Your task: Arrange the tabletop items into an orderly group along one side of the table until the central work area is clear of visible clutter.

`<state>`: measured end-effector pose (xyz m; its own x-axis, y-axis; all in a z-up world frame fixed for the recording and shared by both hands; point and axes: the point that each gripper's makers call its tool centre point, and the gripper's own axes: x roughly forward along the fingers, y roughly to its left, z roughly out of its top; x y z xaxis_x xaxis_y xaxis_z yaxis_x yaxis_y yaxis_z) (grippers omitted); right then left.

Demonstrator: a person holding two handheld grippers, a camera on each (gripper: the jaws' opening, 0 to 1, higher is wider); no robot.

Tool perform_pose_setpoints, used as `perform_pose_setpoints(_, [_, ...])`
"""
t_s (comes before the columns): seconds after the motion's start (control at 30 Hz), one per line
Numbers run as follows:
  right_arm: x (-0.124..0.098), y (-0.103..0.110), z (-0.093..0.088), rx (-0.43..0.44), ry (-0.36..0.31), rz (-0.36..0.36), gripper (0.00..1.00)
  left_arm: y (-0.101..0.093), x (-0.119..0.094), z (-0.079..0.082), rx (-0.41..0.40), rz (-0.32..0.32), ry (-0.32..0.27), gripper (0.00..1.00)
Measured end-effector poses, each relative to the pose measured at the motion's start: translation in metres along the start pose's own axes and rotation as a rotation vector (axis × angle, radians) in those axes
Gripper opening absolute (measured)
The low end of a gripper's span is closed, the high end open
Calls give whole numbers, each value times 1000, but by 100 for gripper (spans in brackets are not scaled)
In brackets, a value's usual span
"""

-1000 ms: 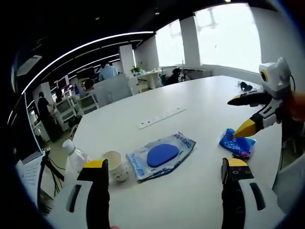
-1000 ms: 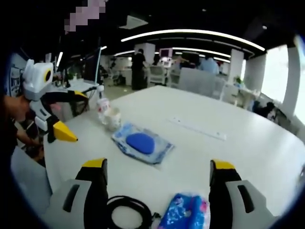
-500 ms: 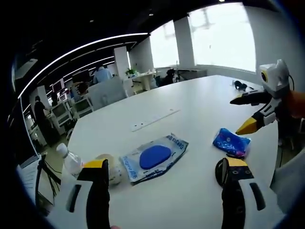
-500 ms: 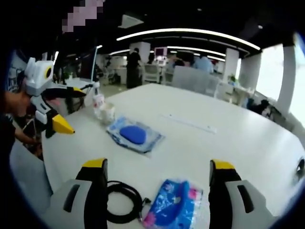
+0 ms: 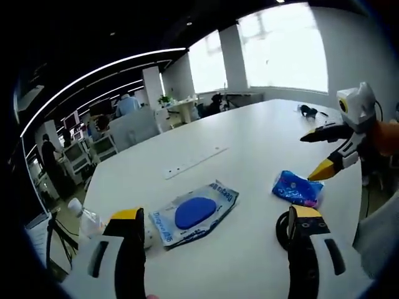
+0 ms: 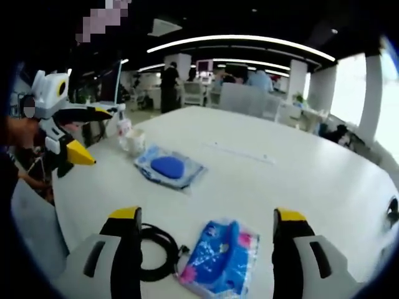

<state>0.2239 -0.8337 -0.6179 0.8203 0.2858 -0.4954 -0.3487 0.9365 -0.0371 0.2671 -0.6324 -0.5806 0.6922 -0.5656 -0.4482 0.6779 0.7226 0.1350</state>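
Your right gripper (image 6: 202, 240) hangs spread above the blue packet (image 6: 218, 256); your left gripper (image 5: 209, 240), spread, holds nothing beside the blue pouch (image 5: 193, 213).

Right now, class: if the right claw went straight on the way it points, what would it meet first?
Most likely the blue tissue pack, lying on the table between the open right claw jaws, with the black cable coil just left of that line. Depth is uncertain.

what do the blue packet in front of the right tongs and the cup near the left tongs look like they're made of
Blue packet: looks like soft glossy plastic film, judging by its crinkled, printed, shiny surface. Cup: probably paper, matte white with a small print; too small to be sure.
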Motion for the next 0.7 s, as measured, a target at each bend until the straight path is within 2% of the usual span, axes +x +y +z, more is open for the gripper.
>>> perform_pose_setpoints(0.23, [-7, -10, -12, 12, 10, -15, 84, -9, 3, 2, -6, -10, 0, 96])
perform_pose_setpoints(0.37, [-10, -13, -16, 63, 0, -21, 83, -12, 5, -2, -24, -10, 6, 95])
perform_pose_setpoints(0.7, [-15, -23, -39, 68, 38, -47, 79, -22, 7, -6, -9, -14, 23, 94])
